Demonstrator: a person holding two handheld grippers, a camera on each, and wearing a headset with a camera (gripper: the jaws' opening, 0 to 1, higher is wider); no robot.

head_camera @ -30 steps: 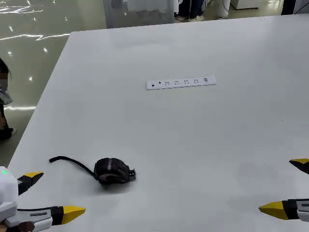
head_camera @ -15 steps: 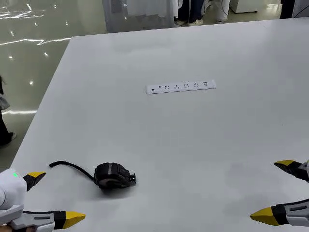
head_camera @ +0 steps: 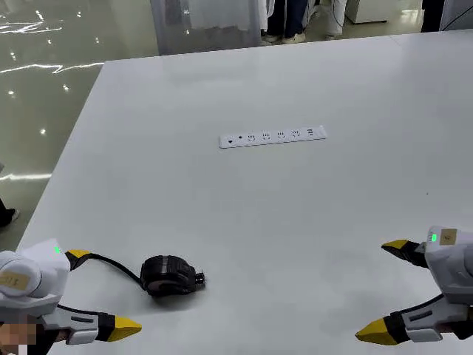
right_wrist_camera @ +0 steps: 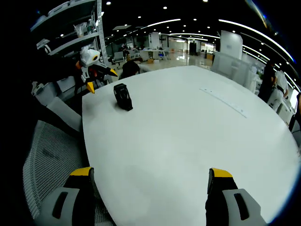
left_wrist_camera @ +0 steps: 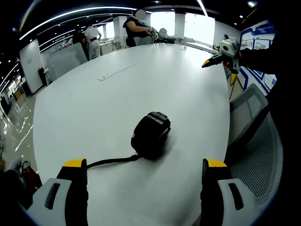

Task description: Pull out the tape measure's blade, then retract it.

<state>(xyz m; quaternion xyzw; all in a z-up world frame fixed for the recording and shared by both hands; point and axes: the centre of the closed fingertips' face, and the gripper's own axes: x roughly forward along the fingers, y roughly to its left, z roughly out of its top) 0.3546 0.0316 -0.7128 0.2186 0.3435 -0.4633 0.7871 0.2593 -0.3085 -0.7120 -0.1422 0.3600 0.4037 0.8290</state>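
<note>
1. The shiny floor (head_camera: 37, 96) lies well to the left of the tape measure (head_camera: 170, 275), past the left edge of the white tabletop (head_camera: 295, 207).
2. The left claw (head_camera: 102, 291) hovers just left of the tape measure at the tabletop's near corner. Its yellow-tipped jaws stand wide apart and hold nothing.
3. A black strap (head_camera: 111, 261) runs from the tape measure's left side and curves toward the upper jaw of the left claw. In the left gripper view it lies across the tabletop between the two jaws, with the tape measure just ahead of them.
4. The tape measure itself is a dark round case that rests on the tabletop near the front edge, touched by neither claw. A small tab sticks out at its right side.
5. A white power strip (head_camera: 272, 137) lies flat on the tabletop, well beyond the tape measure and to its right.
6. The right claw (head_camera: 379, 288) hangs over the front edge far to the right of the tape measure. Its jaws are spread wide and grip nothing.
7. In the right gripper view, a grey mesh chair (right_wrist_camera: 47, 155) stands on the near side of the tape measure, off the tabletop.
</note>
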